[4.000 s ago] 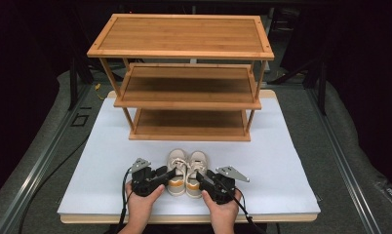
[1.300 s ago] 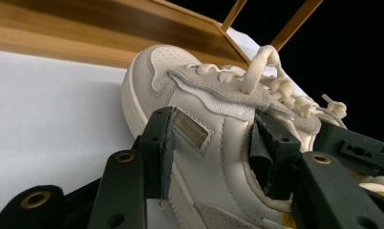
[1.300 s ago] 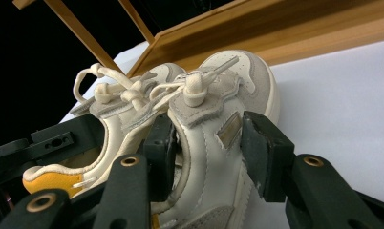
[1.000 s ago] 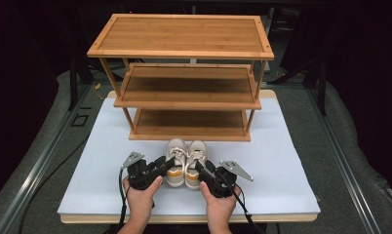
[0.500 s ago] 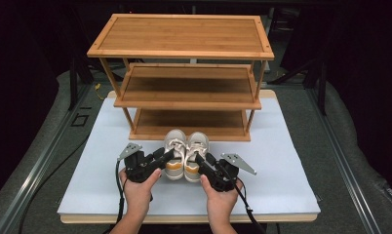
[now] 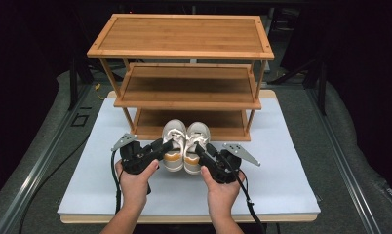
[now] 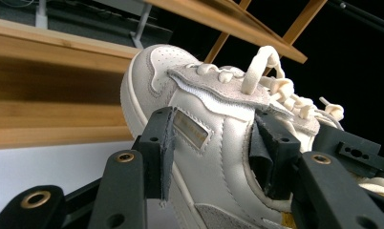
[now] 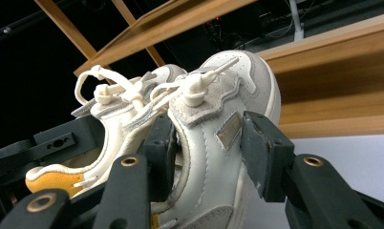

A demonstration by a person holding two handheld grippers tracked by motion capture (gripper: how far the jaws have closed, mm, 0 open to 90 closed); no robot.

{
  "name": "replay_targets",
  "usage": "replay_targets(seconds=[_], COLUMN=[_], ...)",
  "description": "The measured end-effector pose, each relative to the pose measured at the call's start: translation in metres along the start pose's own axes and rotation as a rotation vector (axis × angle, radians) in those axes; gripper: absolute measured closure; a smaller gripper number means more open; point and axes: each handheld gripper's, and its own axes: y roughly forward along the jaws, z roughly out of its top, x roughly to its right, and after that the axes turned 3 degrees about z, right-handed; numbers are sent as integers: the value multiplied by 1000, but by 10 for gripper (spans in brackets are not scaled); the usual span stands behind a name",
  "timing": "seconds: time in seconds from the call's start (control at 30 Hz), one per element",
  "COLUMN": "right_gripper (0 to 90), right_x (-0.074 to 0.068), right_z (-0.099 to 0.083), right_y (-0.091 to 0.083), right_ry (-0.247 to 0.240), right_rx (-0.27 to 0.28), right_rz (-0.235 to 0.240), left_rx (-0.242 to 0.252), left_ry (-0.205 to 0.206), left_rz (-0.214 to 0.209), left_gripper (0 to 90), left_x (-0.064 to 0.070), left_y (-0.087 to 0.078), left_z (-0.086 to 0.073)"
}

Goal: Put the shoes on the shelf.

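Note:
Two small cream sneakers with orange heels are held side by side, lifted just in front of the bottom shelf (image 6: pixel 189 130) of a three-tier bamboo rack (image 6: pixel 182 36). My left gripper (image 6: pixel 164 146) is shut on the left sneaker (image 6: pixel 174 144), one jaw inside the collar and one on the outer side (image 7: pixel 214 138). My right gripper (image 6: pixel 202 148) is shut the same way on the right sneaker (image 6: pixel 195 144), whose cream upper rises between its jaws (image 8: pixel 218 138). The toes point toward the rack.
The rack stands at the far half of a white tabletop (image 6: pixel 282 165) with a wooden front edge. Its middle shelf (image 6: pixel 186 90) and top shelf hold nothing. Dark floor and a metal rail (image 6: pixel 38 161) lie beside the table.
Both hands have carried the pair of sneakers forward from the table's front toward the rack's bottom shelf, raised slightly. Both grips are unchanged.

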Motion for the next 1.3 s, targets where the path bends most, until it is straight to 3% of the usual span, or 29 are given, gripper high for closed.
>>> replay_targets(seconds=[0.1, 0.2, 0.3, 0.53, 0.87, 0.97, 1.0, 1.3], right_gripper=[570, 570, 570, 570, 570, 570, 570, 570], right_x=[-3, -4, -6, -10, -12, -12, -13, -16], right_z=[6, 10, 14, 25, 36, 41, 42, 55], right_y=[1, -1, 1, -1, 1, -2, 0, 0], right_ry=[-3, -5, -6, -8, -8, -15, -10, -27], right_rx=[28, 6, 34, 24, 45, 14, 46, 54], right_rz=[21, 21, 31, 14, 35, 35, 32, 30], left_rx=[3, 6, 9, 10, 11, 10, 10, 17], left_ry=[-4, -2, 0, -10, 4, 4, 7, 6], left_rz=[-8, -8, -13, -22, -27, -28, -30, -36], left_gripper=[541, 541, 541, 541, 542, 542, 542, 542], left_x=[1, 2, 3, 5, 9, 11, 11, 15], left_y=[-1, -2, -2, -4, -2, -1, -1, 1], left_z=[6, 10, 15, 26, 39, 43, 45, 56])
